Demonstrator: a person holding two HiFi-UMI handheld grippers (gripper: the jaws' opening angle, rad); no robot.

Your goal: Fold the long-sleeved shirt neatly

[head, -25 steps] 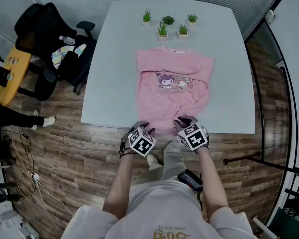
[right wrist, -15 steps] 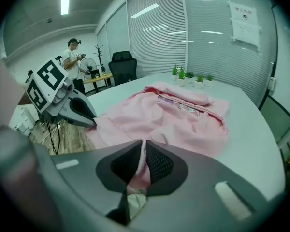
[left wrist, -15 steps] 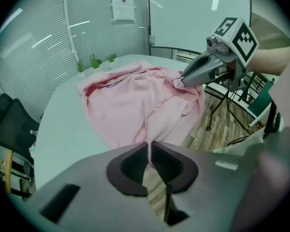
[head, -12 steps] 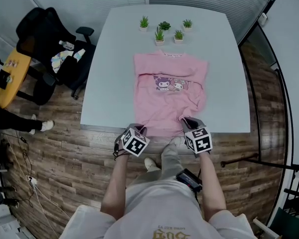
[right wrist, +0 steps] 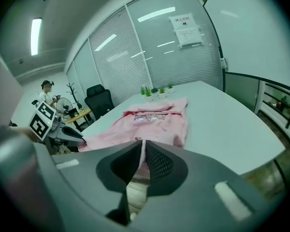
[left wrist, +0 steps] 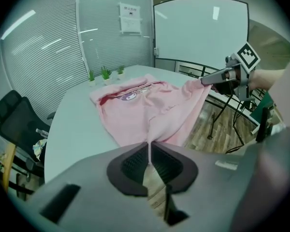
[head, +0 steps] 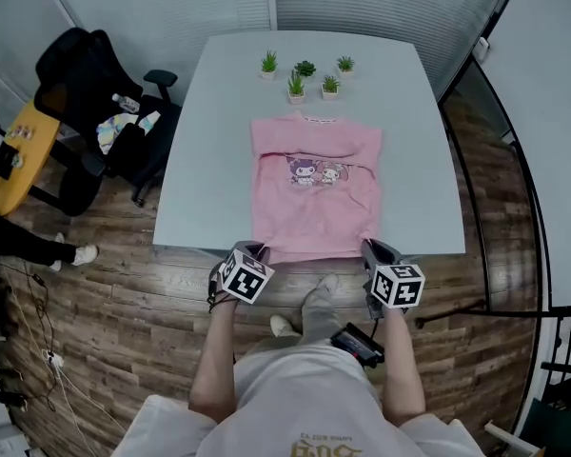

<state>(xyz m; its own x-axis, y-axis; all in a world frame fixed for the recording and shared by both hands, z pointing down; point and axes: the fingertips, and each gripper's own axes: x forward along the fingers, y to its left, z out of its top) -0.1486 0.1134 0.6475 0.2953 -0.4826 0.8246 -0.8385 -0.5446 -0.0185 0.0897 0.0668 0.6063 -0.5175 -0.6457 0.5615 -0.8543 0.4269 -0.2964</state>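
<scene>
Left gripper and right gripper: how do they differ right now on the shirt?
The left gripper pinches the hem of the shirt at its left corner; the right gripper at its right corner. The left gripper looks down on the table; the right gripper points flatter, almost along it. The right gripper's jaws have just been closing. Both are shut on pink fabric.

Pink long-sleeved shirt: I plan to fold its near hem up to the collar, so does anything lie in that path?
Nothing visible does. Nothing lies on the pink long-sleeved shirt, and the five small green potted plants stand on the white table beyond its collar, apart from it.
</scene>
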